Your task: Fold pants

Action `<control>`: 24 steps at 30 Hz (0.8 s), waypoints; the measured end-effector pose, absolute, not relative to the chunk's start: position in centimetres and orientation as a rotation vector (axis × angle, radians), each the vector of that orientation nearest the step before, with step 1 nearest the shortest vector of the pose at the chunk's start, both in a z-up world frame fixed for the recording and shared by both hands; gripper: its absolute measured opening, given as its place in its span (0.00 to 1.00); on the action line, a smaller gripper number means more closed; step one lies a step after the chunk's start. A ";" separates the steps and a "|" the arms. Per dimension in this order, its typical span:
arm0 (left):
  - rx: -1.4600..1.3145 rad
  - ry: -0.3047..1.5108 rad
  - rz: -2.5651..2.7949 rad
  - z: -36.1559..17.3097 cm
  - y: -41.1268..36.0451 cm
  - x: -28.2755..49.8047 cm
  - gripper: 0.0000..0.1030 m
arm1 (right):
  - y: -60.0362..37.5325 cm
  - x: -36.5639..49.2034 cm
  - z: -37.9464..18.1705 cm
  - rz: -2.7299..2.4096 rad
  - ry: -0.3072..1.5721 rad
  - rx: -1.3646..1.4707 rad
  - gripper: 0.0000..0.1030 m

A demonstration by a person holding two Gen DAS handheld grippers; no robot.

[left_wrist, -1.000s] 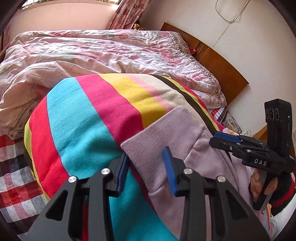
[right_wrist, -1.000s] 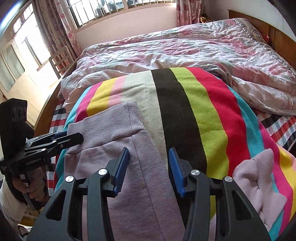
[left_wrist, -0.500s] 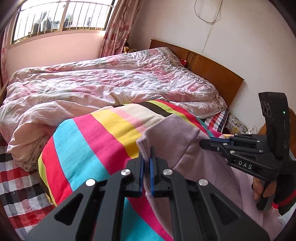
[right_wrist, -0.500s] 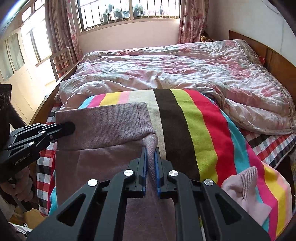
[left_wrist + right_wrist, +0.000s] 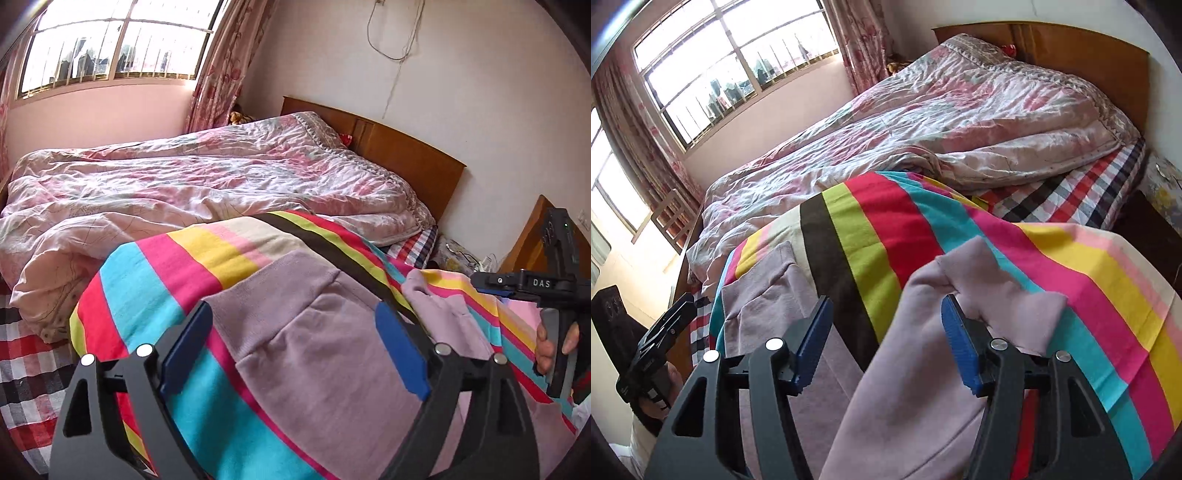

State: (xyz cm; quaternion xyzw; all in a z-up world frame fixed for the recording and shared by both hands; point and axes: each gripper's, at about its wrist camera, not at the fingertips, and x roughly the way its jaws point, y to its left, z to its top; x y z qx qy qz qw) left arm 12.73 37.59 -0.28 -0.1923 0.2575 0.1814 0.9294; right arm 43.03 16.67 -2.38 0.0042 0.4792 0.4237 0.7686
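Observation:
Lilac pants (image 5: 325,354) lie on a striped blanket (image 5: 155,280) at the near side of the bed. My left gripper (image 5: 291,350) is open just above the waistband end (image 5: 280,280), holding nothing. My right gripper (image 5: 886,339) is open over the other leg (image 5: 923,369), whose cuffed end (image 5: 982,273) lies bunched past the right finger. The waistband end also shows at the left in the right wrist view (image 5: 757,280). Each gripper shows at the edge of the other's view: the right one (image 5: 495,286) and the left one (image 5: 679,306).
A crumpled pink floral quilt (image 5: 192,184) covers the far part of the bed. A wooden headboard (image 5: 406,155) stands at the right. A plaid sheet (image 5: 1063,195) shows beside the blanket. A window (image 5: 738,66) and a chair (image 5: 672,218) are at the far left.
Both grippers shut on the waistband half a second ago and have since opened and let go. The right gripper has swung right, over the other leg.

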 end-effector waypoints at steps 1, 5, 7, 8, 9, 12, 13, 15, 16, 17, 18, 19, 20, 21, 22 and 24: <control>-0.383 0.553 0.299 -0.5 36.4 13.4 0.93 | 14.5 43.8 -3.5 0.883 1.079 0.070 0.58; -0.346 0.687 0.182 -3.2 33.2 16.8 0.93 | 10.1 44.9 -8.0 0.864 1.231 0.311 0.56; -0.371 0.771 0.182 -5.3 33.6 18.2 0.93 | 10.4 45.0 -9.3 0.856 1.265 0.335 0.55; -0.376 0.785 0.184 -6.0 33.8 18.2 0.92 | 10.7 45.1 -9.3 0.855 1.253 0.344 0.50; -0.370 0.776 0.180 -6.0 33.8 18.0 0.92 | 11.0 45.2 -9.4 0.855 1.259 0.362 0.47; -0.362 0.756 0.203 -5.2 34.2 16.6 0.92 | 12.5 44.8 -8.3 0.870 1.212 0.324 0.13; -0.366 0.743 0.220 -4.8 34.7 15.9 0.93 | 13.3 44.2 -7.3 0.893 1.170 0.294 0.09; -0.401 0.716 0.251 -4.2 36.0 14.3 0.93 | 15.6 41.8 -4.3 0.943 1.055 0.173 0.07; -0.432 0.698 0.262 -3.9 36.8 13.6 0.93 | 16.9 40.3 -2.7 0.973 1.005 0.118 0.07; -0.470 0.679 0.270 -3.7 37.7 12.7 0.93 | 18.5 38.9 -1.2 1.019 0.969 0.087 0.07; -0.511 0.662 0.279 -3.6 38.4 12.0 0.92 | 20.2 37.2 0.2 1.066 0.940 0.053 0.07; -0.553 0.647 0.292 -3.6 39.3 11.4 0.92 | 22.2 35.4 1.5 1.110 0.910 0.006 0.07; -0.591 0.632 0.307 -3.7 39.9 10.7 0.92 | 24.2 33.5 2.4 1.158 0.888 -0.030 0.07; -0.628 0.615 0.326 -3.8 40.6 10.1 0.92 | 26.3 31.7 2.9 1.208 0.883 -0.064 0.07; -0.662 0.597 0.347 -3.9 41.0 9.3 0.92 | 28.4 29.8 3.0 1.251 0.886 -0.112 0.07; -0.724 0.563 0.388 -4.2 41.5 7.6 0.92 | 31.8 26.7 2.1 1.320 0.913 -0.197 0.08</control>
